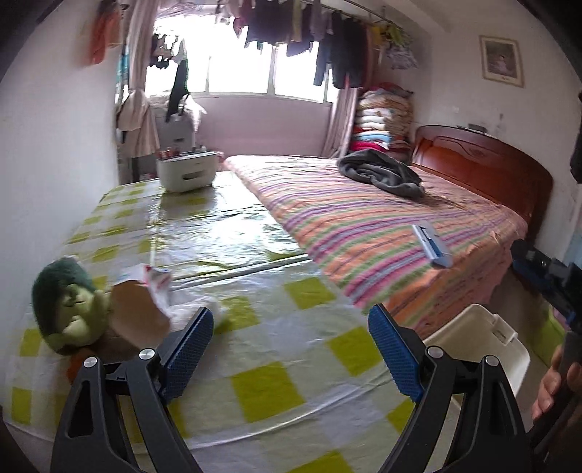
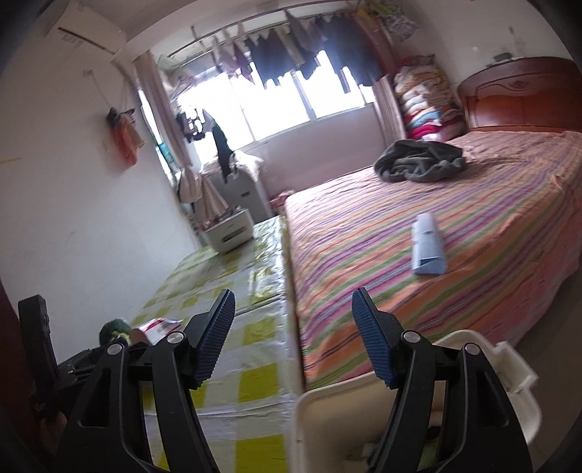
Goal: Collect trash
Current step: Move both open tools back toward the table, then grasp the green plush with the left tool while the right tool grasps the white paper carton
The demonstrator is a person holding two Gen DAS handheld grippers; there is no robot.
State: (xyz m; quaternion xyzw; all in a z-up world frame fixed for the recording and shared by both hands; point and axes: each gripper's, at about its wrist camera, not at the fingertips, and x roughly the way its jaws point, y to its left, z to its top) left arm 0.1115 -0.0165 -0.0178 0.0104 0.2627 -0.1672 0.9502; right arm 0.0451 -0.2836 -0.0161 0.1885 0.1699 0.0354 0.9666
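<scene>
Both the left claw [image 1: 291, 349] and the right claw [image 2: 293, 334] are wide apart and hold nothing, while the crumpled paper trash [image 1: 152, 291] lies on the checked tabletop [image 1: 291, 371] beside a green plush toy [image 1: 69, 309], near the white bin [image 2: 327, 429].

Home bedroom: striped bed [image 1: 382, 218], hanging laundry [image 1: 309, 32] (by window).

The tools' arms are running off both lower edges; the bin [image 2: 363, 407] is sitting half hidden behind the right tool [image 2: 293, 327]; wrappers [image 1: 152, 287] are smearing into blur
</scene>
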